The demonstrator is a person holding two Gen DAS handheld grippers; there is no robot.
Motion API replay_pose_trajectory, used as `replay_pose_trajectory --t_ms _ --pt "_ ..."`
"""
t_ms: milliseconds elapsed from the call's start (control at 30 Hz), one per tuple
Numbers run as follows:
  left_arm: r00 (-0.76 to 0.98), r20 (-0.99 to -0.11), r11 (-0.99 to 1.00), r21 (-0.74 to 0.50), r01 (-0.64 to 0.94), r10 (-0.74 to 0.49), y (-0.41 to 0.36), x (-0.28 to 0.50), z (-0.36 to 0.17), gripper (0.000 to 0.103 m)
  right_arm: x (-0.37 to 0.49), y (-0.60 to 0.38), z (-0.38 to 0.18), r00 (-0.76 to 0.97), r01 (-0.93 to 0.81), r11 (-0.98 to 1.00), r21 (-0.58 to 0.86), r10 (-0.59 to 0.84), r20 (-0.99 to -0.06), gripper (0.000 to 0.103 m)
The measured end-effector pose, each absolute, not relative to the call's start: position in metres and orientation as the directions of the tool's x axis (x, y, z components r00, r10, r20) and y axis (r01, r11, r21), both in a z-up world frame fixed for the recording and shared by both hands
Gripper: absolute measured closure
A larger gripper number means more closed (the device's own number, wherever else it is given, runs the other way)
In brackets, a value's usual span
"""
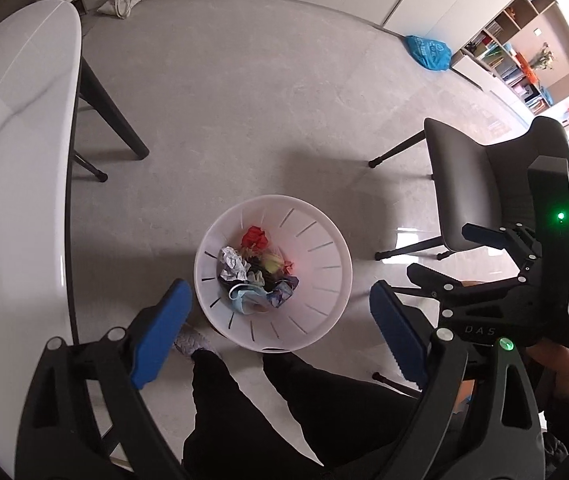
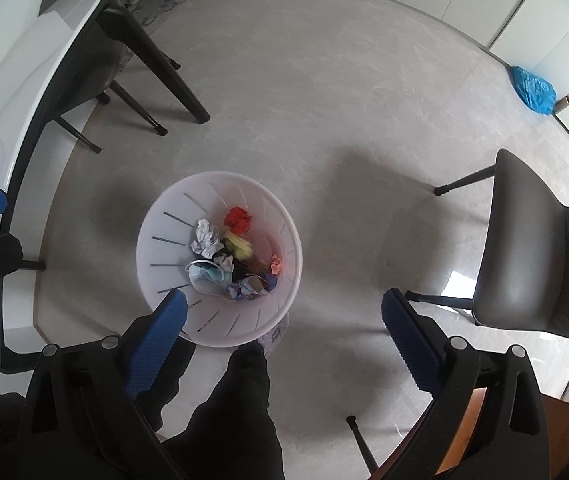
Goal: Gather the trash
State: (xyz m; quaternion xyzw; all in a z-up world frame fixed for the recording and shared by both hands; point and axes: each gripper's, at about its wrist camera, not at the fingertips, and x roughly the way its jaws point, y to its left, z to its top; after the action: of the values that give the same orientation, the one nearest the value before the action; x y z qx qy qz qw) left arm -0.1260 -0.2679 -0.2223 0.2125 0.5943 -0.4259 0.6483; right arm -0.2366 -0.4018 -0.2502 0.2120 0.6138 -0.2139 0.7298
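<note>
The trash lies heaped at the bottom of the white bin, which stands on the floor right at the person's feet, between the table and the grey chair: crumpled paper, a red scrap, a blue face mask, close enough to drop things straight in. Both tongs hang above it, looking down. The left gripper is spread wide with nothing between its blue pads, and the right gripper is just as wide and bare. Judging by that, the load is already dropped, and the wide jaws are ready for the next piece
</note>
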Motion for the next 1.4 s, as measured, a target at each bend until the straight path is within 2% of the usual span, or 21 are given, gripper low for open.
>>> replay_pose_trajectory --t_ms 467,867,967,1167,1333,1367,1400 --pt "0.056 -0.948 0.603 -0.153 0.783 -0.314 -0.247 -0.113 -0.2 0.015 -0.211 -0.374 -0.246 0.169 0.513 0.856 0.059 -0.033 -0.985 0.006" --pt "0.233 -0.93 0.779 -0.083 0.621 -0.284 -0.174 -0.063 -0.165 0.015 -0.134 -0.314 -0.223 0.24 0.346 0.935 0.079 -0.007 -0.971 0.003" --pt "0.274 -0.921 0.815 -0.076 0.575 -0.279 -0.152 -0.052 -0.149 0.015 -0.117 -0.306 -0.201 0.28 0.322 0.942 0.095 0.002 -0.96 0.003" --pt "0.404 -0.865 0.871 -0.074 0.486 -0.298 -0.108 -0.028 -0.087 0.015 -0.075 -0.281 -0.109 0.477 0.232 0.967 0.102 -0.022 -0.879 0.003" --pt "0.572 -0.78 0.934 -0.045 0.356 -0.255 -0.064 -0.012 -0.019 0.014 -0.048 -0.249 -0.018 0.664 0.13 0.986 0.102 -0.01 -0.747 0.003" --pt "0.598 -0.765 0.943 -0.036 0.33 -0.239 -0.056 -0.01 -0.008 0.008 -0.045 -0.242 -0.004 0.691 0.111 0.989 0.1 -0.004 -0.723 0.003" --pt "0.632 -0.745 0.955 -0.022 0.295 -0.213 -0.045 -0.01 0.005 0.008 -0.04 -0.234 0.013 0.718 0.089 0.992 0.093 0.001 -0.696 0.003"
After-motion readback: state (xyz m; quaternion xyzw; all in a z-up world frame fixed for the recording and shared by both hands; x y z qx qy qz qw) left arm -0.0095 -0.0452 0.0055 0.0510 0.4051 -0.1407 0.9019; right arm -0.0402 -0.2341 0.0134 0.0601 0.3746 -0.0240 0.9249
